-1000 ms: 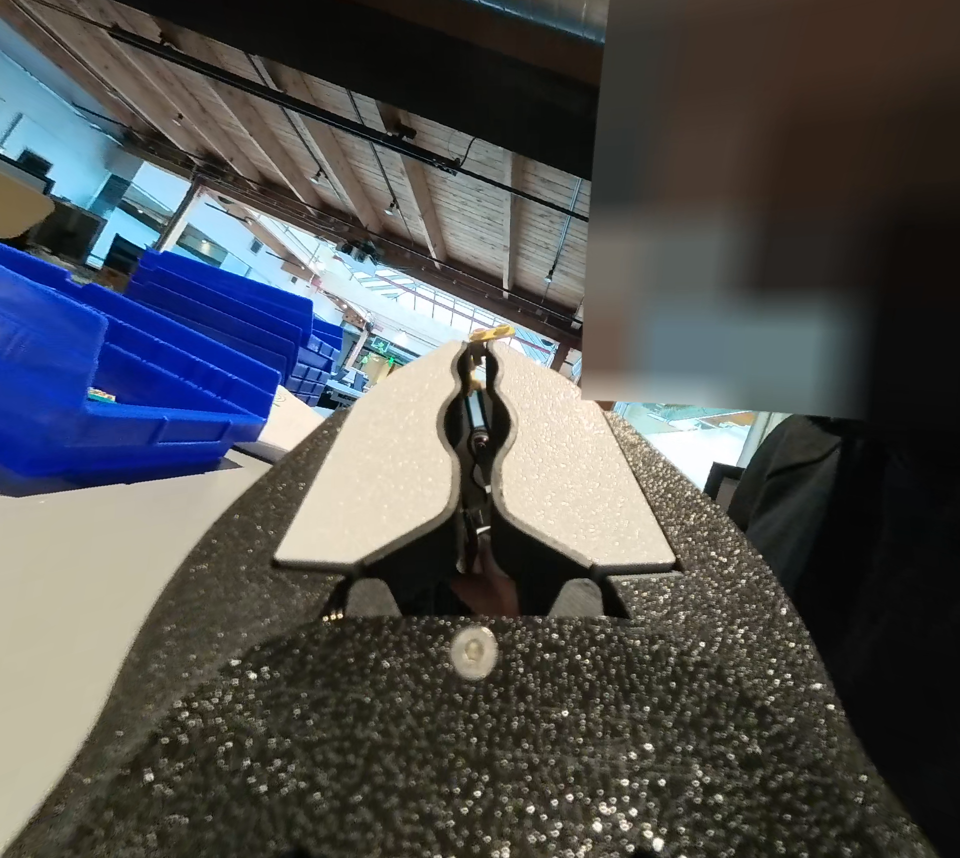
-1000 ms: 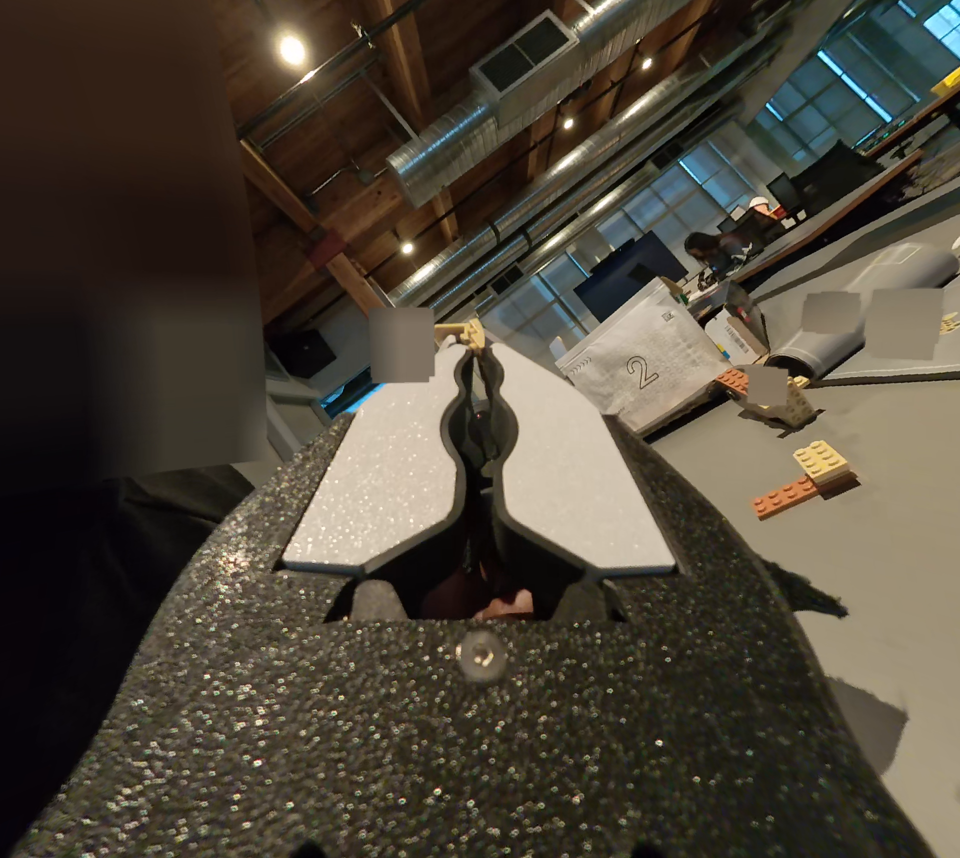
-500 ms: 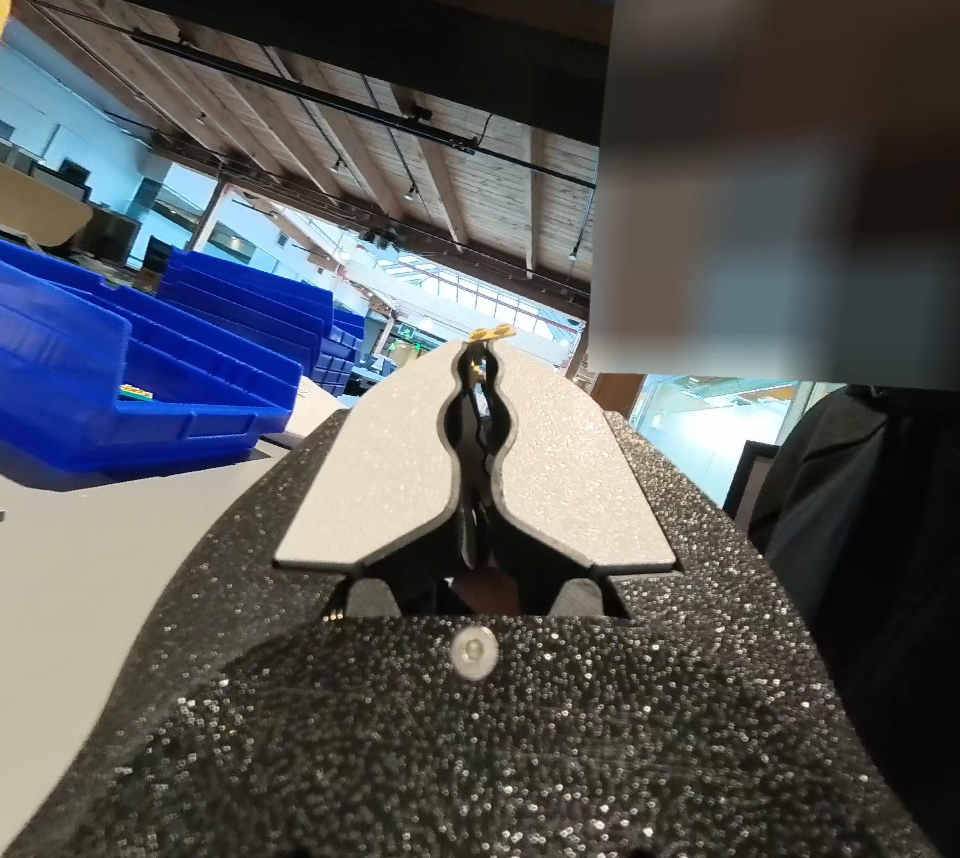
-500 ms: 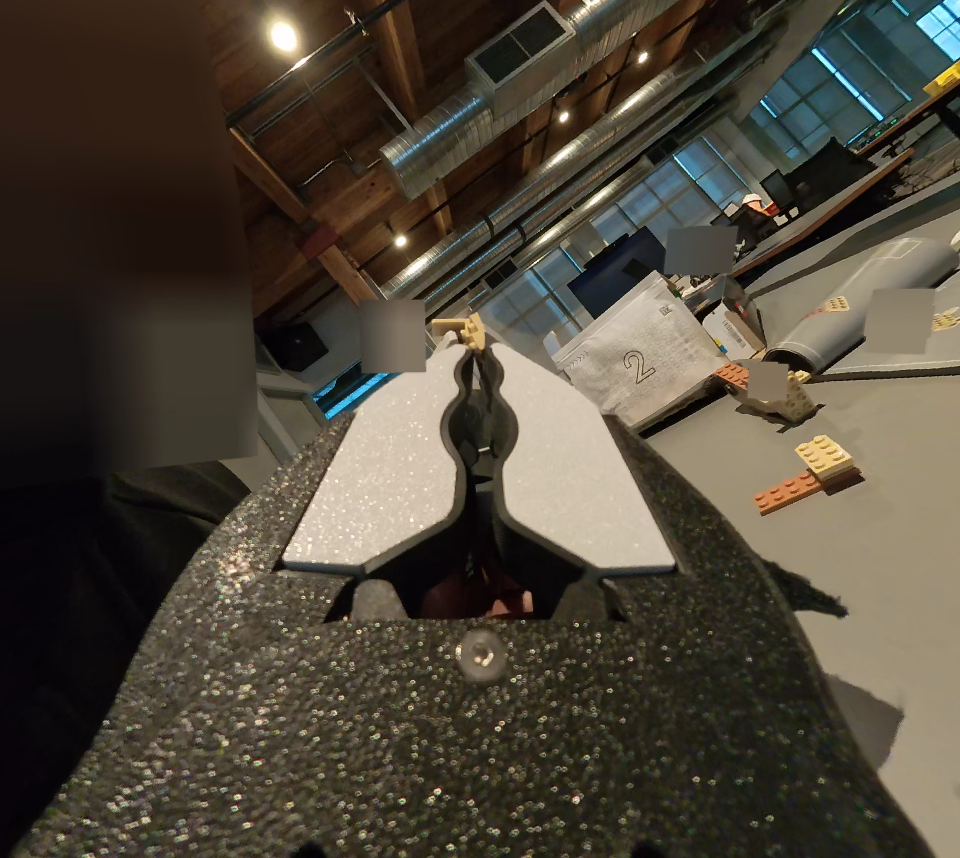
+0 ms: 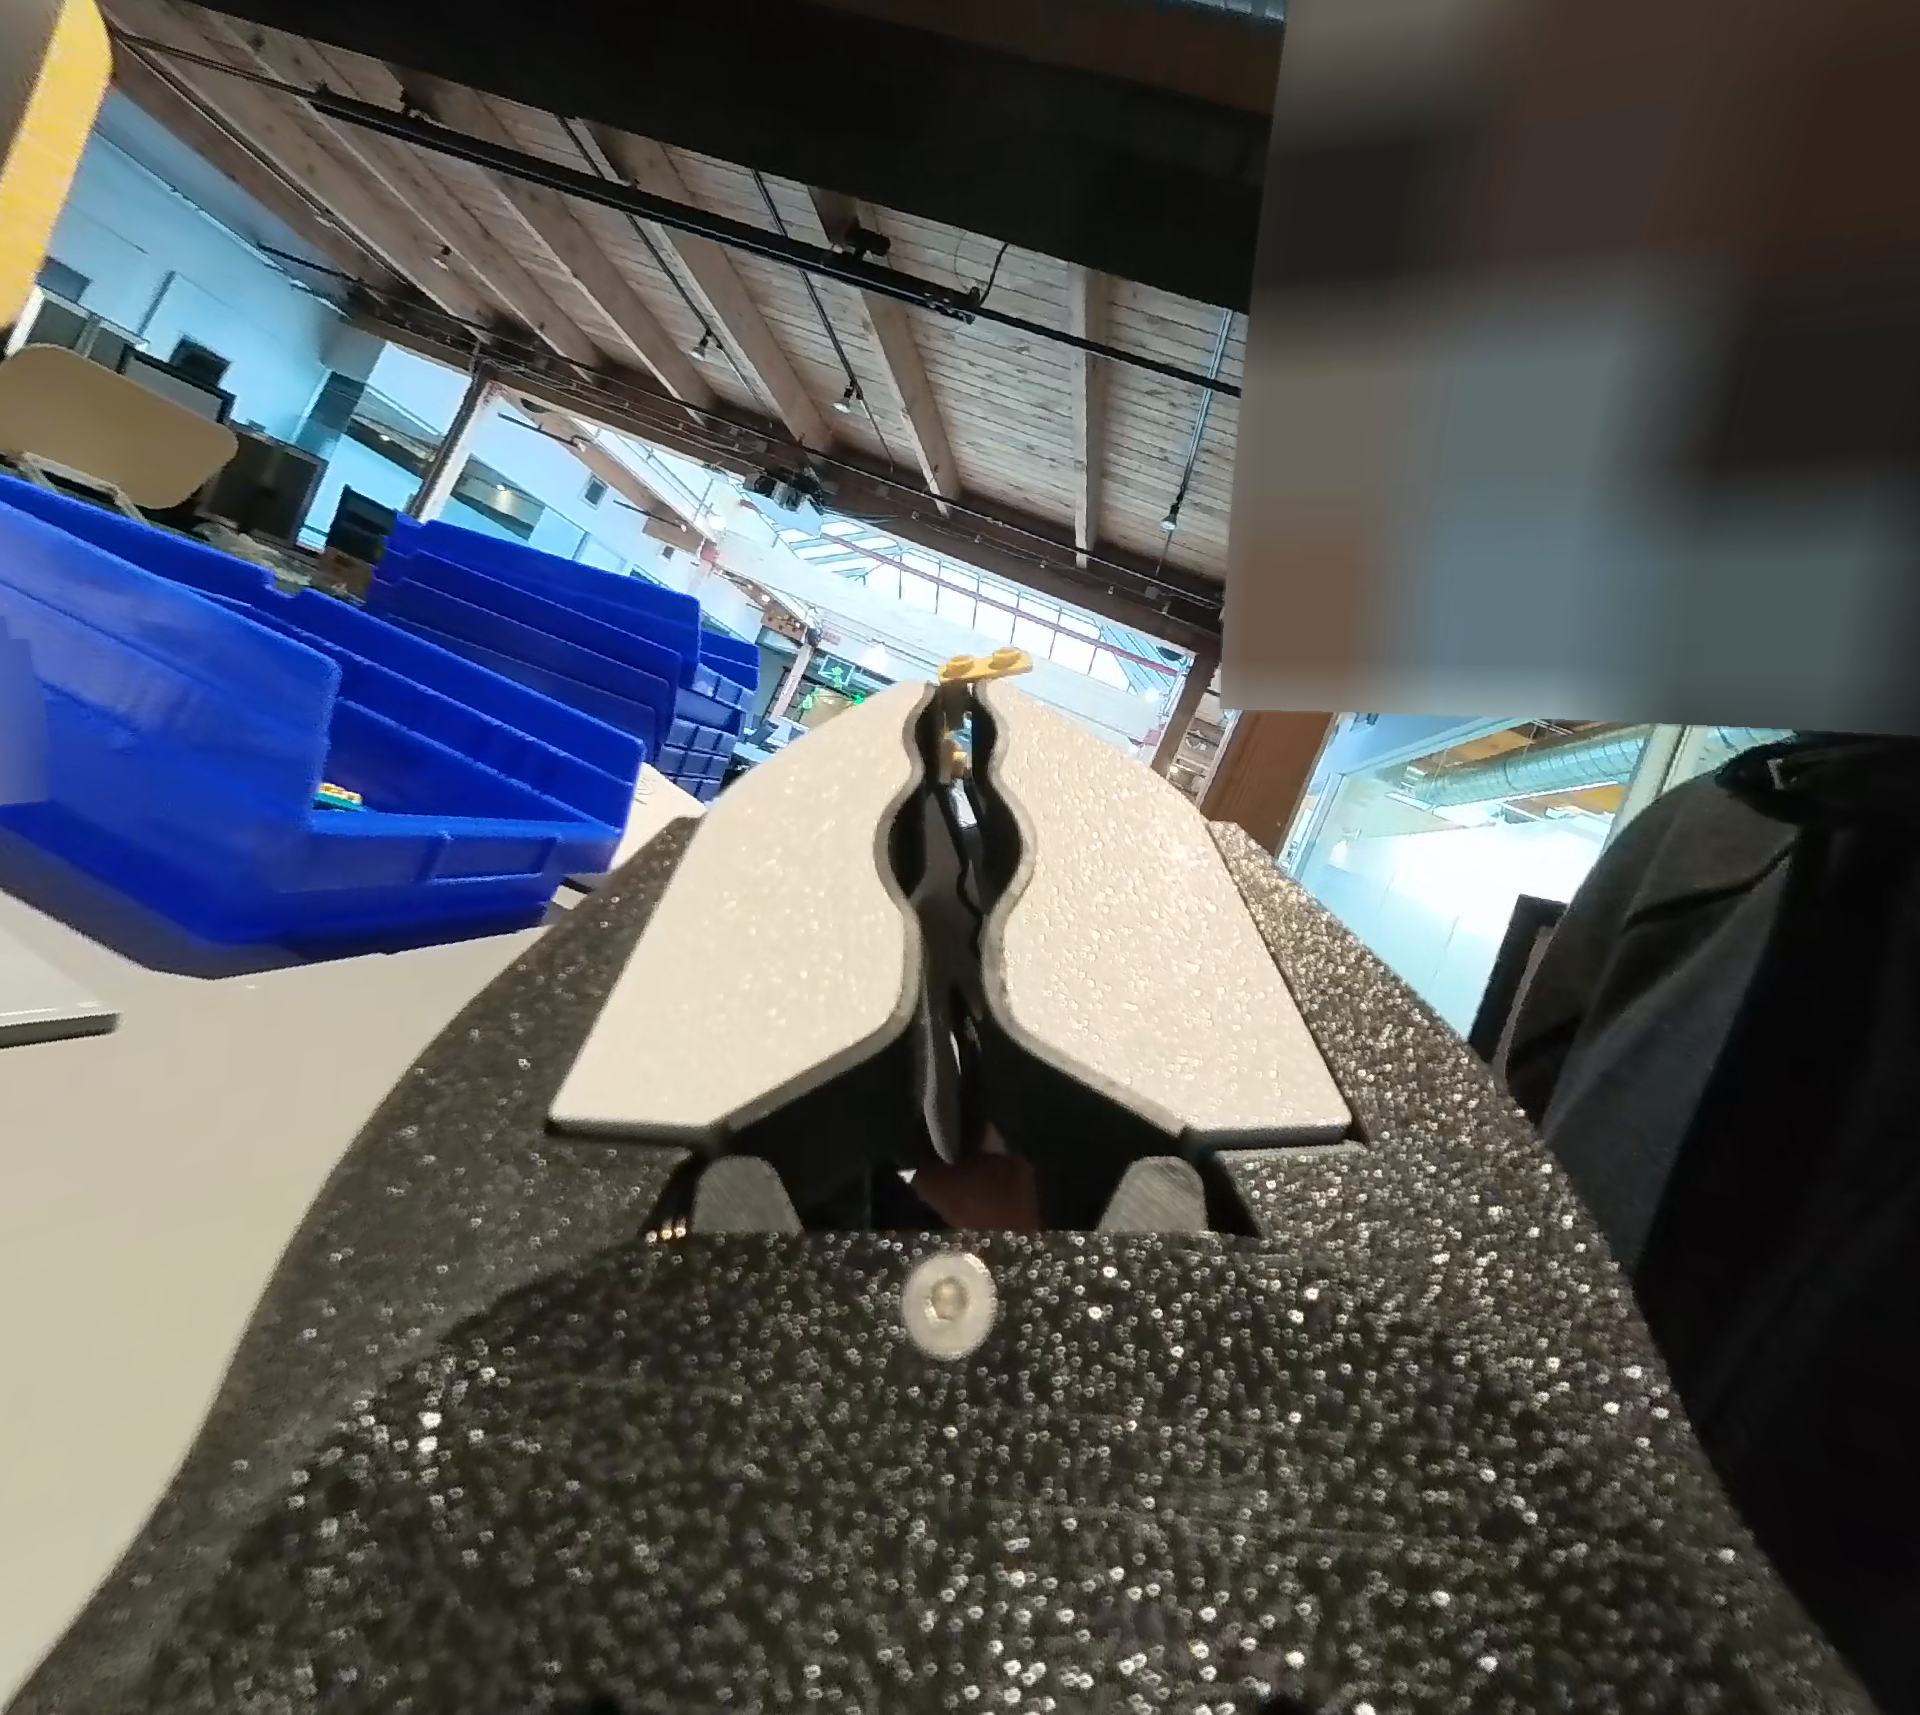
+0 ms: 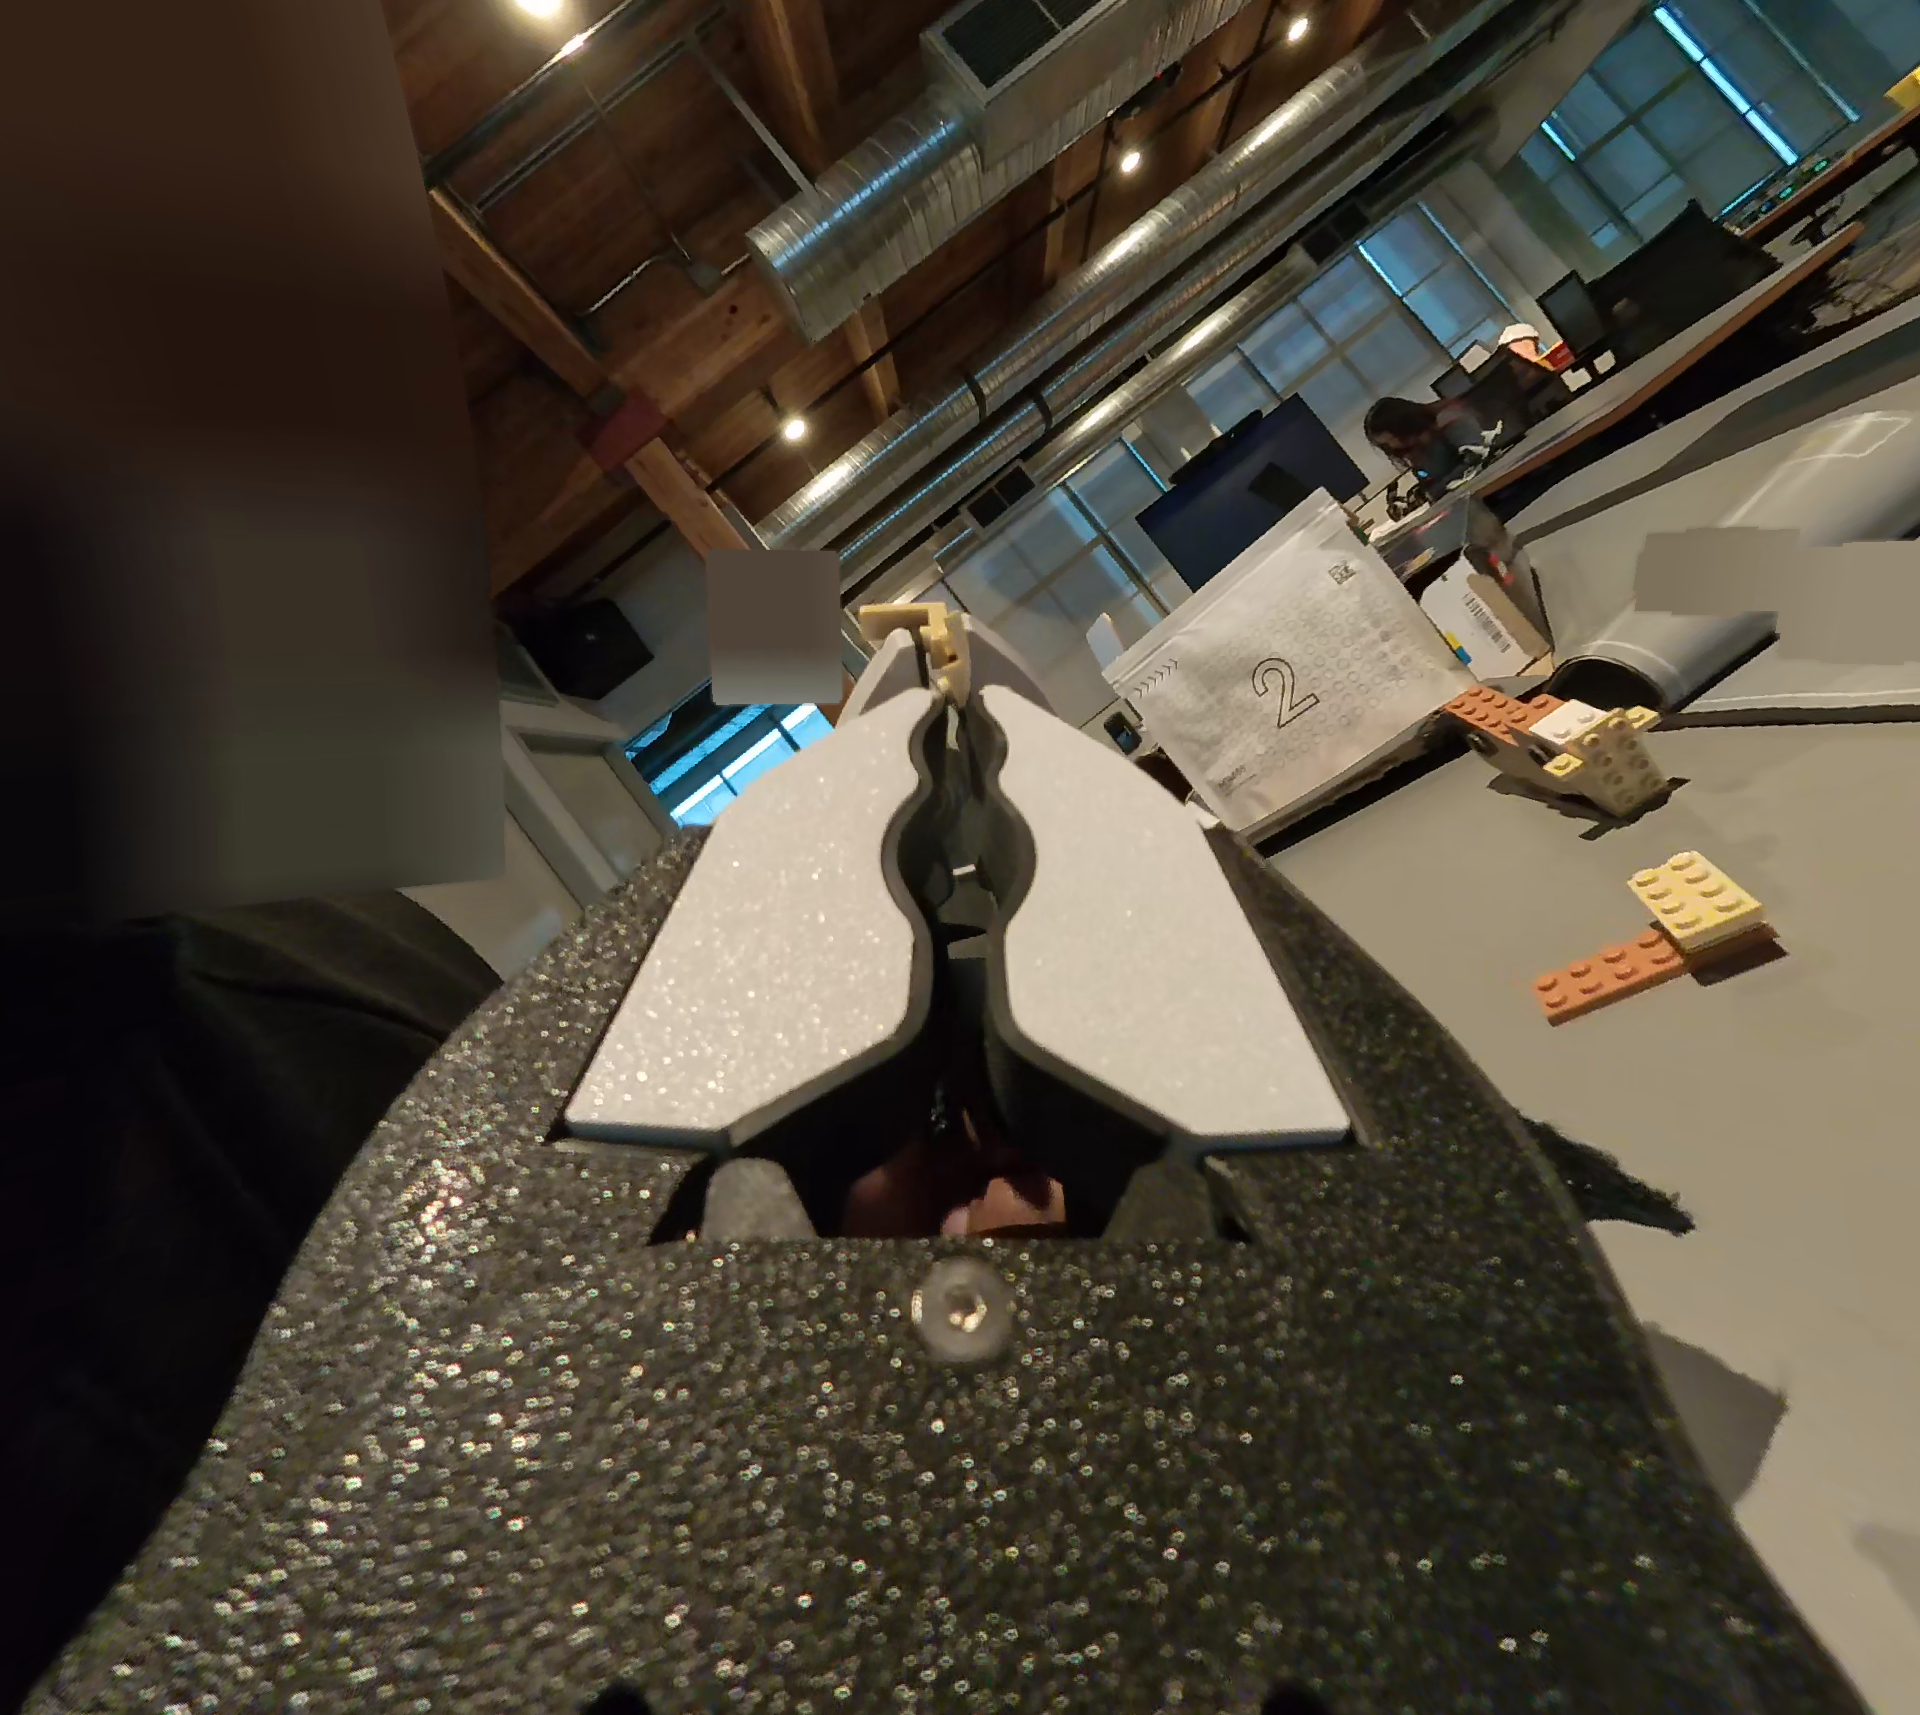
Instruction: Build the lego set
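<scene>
while both claws tilt up toward the ceiling, the left claw (image 5: 961, 697) is clamped on a small yellow lego plate (image 5: 984, 666) at its tips, and the right claw (image 6: 951, 691) pinches a tan lego bracket piece (image 6: 920, 631). right of it lie a printed white paper bag (image 6: 1283, 678) and a tan-and-brown lego plate stack (image 6: 1662, 936).

right tool (image 6: 951, 709) clamps tan lego piece (image 6: 920, 631); raised | brown-and-cream plates (image 6: 1662, 938) on grey table (image 6: 1558, 1146)

Blue bins (image 5: 343, 761) sat stacked on a grey table (image 5: 208, 1146), left view. Right view: white bag (image 6: 1278, 689) lay on the tabletop w/ cardboard box (image 6: 1486, 616) just behind; silver ducts (image 6: 935, 211) overhead.
</scene>
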Tool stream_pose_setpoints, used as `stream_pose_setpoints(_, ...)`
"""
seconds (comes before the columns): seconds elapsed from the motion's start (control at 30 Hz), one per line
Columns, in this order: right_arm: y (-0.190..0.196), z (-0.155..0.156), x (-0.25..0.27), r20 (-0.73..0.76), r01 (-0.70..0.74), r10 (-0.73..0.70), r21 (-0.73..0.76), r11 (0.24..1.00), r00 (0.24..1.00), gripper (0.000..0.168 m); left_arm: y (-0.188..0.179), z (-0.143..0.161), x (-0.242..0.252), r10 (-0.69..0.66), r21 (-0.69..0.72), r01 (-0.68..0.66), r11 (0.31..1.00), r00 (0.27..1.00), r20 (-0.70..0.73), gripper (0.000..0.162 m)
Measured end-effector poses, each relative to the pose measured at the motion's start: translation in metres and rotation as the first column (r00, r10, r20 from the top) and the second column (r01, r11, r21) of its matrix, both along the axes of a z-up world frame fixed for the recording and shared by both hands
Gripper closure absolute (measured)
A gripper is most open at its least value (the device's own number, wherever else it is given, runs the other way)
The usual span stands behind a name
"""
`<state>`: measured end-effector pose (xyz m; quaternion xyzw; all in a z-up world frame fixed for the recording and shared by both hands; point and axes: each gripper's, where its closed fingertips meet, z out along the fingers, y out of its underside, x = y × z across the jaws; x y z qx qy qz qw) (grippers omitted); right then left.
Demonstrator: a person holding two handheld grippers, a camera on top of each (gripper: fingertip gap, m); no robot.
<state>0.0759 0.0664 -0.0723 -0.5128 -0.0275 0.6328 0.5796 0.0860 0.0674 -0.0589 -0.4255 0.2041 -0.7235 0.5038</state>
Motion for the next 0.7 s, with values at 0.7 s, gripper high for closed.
stream_pose_setpoints(0.7,0.0046,-0.0020,0.0006,0.001,0.037,-0.037,0.001,0.999,0.999,0.165,0.0060,-0.0035,-0.0016,-0.034,-0.065,0.034,0.997,0.999,-0.006,0.158)
